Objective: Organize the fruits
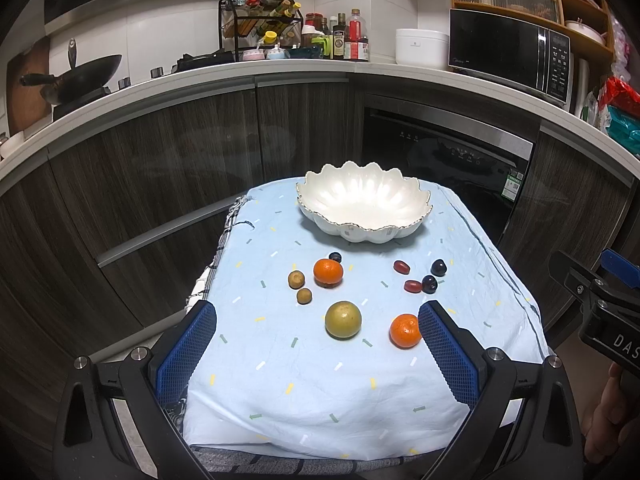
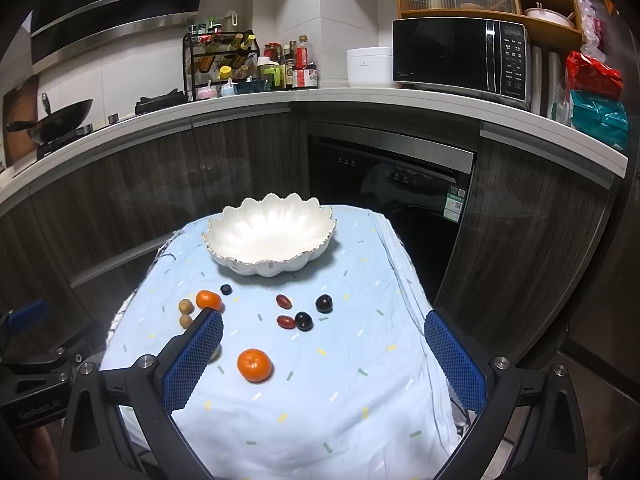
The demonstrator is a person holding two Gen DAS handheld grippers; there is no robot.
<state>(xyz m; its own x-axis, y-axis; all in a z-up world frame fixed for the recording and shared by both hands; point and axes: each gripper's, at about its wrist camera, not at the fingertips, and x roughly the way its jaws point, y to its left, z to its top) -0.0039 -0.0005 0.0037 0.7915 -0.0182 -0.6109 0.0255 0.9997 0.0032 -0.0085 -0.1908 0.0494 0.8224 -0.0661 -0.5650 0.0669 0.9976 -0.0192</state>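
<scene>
A white scalloped bowl [image 1: 362, 208] [image 2: 270, 236] stands empty at the far end of a small table under a light blue cloth [image 1: 280, 380]. Fruit lies loose in front of it: two oranges [image 1: 328, 272] [image 1: 405, 331], a green-yellow round fruit [image 1: 343, 319], two small brown fruits [image 1: 296, 279], dark plums [image 1: 438, 267] and red dates [image 1: 402, 266]. My left gripper [image 1: 316, 320] hovers open over the near fruit, touching nothing. My right gripper [image 2: 324, 328] is open too, above the near orange [image 2: 255, 365]; its left finger hides the green fruit.
Dark wood cabinets and a built-in dishwasher [image 1: 444, 152] stand close behind the table. The counter above carries a wok [image 1: 76, 76], a spice rack [image 1: 260, 28], bottles, a rice cooker [image 1: 420, 46] and a microwave [image 1: 508, 54]. A hand [image 1: 608, 412] holds the right gripper.
</scene>
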